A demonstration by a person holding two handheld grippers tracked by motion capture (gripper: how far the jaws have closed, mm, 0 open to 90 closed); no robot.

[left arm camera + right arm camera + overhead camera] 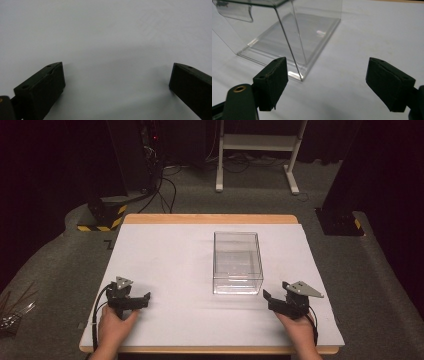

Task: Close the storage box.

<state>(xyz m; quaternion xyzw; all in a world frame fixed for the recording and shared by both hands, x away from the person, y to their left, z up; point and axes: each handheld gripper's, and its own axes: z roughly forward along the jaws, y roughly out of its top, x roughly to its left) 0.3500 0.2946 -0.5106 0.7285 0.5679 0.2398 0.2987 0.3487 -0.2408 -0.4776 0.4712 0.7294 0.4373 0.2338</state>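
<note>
Clear plastic box (238,262) is seen on the desk (165,265) just ahead-left of the released right tongs (274,299); its near corner should be approached squarely. Left tongs (137,299) are held released, well apart.

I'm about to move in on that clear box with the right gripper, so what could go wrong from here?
The clear plastic box looks light and smooth, so the open right gripper, aimed at its near corner, might push it across the white table cover rather than grip it. Its see-through walls also make the edges hard to judge.
</note>
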